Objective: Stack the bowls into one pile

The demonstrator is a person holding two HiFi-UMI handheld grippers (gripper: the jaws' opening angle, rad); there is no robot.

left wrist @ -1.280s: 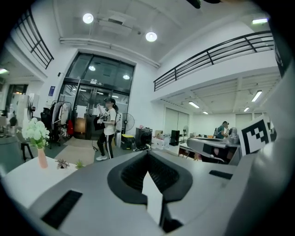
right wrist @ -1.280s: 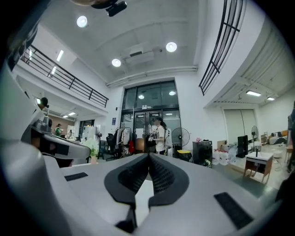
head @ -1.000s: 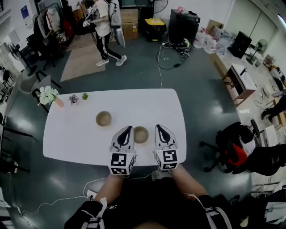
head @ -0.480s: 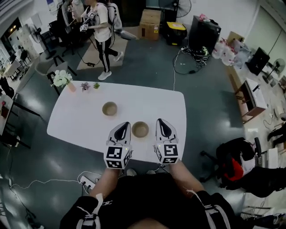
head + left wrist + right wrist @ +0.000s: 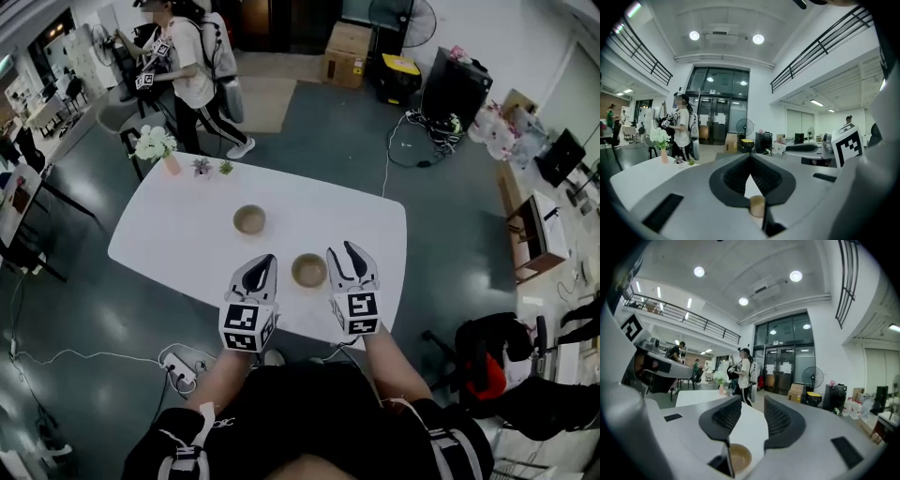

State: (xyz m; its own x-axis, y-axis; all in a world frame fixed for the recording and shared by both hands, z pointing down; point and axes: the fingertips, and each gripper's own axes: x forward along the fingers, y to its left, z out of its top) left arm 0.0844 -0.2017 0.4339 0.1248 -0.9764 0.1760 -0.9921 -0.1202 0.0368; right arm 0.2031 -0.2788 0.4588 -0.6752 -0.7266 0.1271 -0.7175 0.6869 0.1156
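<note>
Two tan bowls sit apart on the white table (image 5: 178, 244): a far bowl (image 5: 249, 219) near the middle and a near bowl (image 5: 308, 271) close to the front edge. My left gripper (image 5: 266, 263) hovers just left of the near bowl, its jaws shut with nothing in them. In the left gripper view the closed tips of that gripper (image 5: 750, 156) meet above a small bowl (image 5: 757, 206) ahead. My right gripper (image 5: 344, 253) hovers just right of the near bowl. Its jaws (image 5: 752, 401) are opening with nothing between them, and the bowl (image 5: 738, 458) lies low and left of them.
A vase of white flowers (image 5: 156, 146) and two tiny potted plants (image 5: 213, 168) stand at the table's far left corner. A person (image 5: 187, 66) stands beyond it. An office chair (image 5: 492, 342) is at the right, and cables with a power strip (image 5: 178, 367) lie on the floor.
The right gripper's jaws were shut and have now parted. Both grippers still flank the near bowl; the left one has shifted a little. The bowls have not moved.
</note>
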